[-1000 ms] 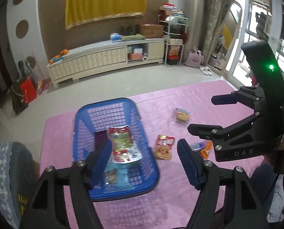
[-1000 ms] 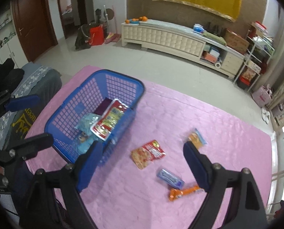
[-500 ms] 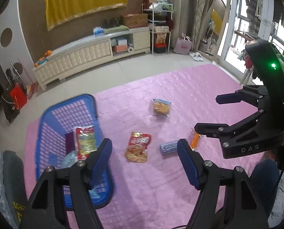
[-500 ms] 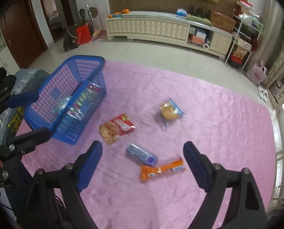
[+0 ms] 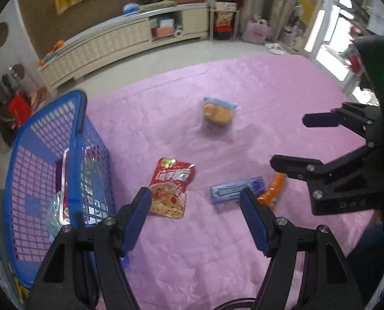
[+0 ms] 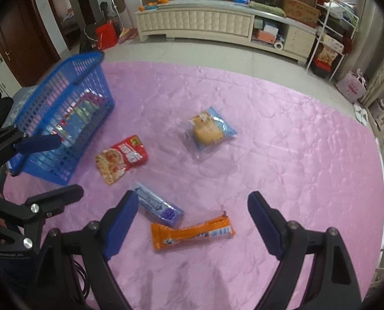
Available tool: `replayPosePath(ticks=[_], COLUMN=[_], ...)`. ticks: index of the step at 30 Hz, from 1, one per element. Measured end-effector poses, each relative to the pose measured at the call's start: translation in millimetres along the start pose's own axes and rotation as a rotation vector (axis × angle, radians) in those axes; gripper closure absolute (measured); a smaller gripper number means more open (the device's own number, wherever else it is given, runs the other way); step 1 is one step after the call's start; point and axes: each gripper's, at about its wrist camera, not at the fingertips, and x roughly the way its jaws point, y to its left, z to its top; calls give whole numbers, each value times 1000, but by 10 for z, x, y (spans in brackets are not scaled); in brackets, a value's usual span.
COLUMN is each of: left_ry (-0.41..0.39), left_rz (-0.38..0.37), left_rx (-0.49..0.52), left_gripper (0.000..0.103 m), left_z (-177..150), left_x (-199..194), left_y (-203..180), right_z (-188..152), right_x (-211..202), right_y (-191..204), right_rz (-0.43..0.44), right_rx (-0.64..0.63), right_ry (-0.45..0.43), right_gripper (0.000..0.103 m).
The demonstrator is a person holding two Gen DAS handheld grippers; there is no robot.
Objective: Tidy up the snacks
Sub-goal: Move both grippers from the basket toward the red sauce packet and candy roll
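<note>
On a pink quilted mat [image 6: 282, 139], a blue basket [image 6: 63, 95] at the left already holds some packets. Four snacks lie loose: a clear-wrapped bun [image 6: 208, 131], a red pouch [image 6: 121, 159], an orange bar [image 6: 192, 233] and a blue pack [image 6: 159, 205] touching it. Both the left gripper [image 5: 194, 217] and right gripper [image 6: 189, 223] hang open and empty. Closing on the touching pair could drag both together. Printing is too blurred to read.
</note>
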Motion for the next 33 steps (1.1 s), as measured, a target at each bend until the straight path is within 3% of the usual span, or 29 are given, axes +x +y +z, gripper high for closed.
replayPosePath(ticks=[8, 14, 17, 22, 27, 30, 33], left_ry=[35, 42, 73, 122, 111, 110, 112], left_rz=[8, 11, 14, 13, -32, -38, -54], left_rx=[-63, -7, 42, 14, 2, 6, 8], left_gripper=[34, 34, 30, 20, 16, 17, 34], left_z=[-14, -4, 1, 13, 67, 53, 22], left_x=[499, 727, 897, 1168, 1234, 1212, 1171], left_y=[123, 235, 211, 331, 424, 406, 351], right_z=[21, -23, -12, 11, -19, -23, -31], right_x=[436, 559, 616, 700, 679, 674, 662], right_y=[-80, -87, -75, -84, -178, -259, -289], right_rz=[-27, -46, -49, -54, -62, -57, -46], right_rx=[19, 44, 37, 19, 42, 72, 82], right_ry=[10, -18, -16, -14, -26, -32, -32], right_gripper=[14, 14, 14, 14, 14, 14, 14])
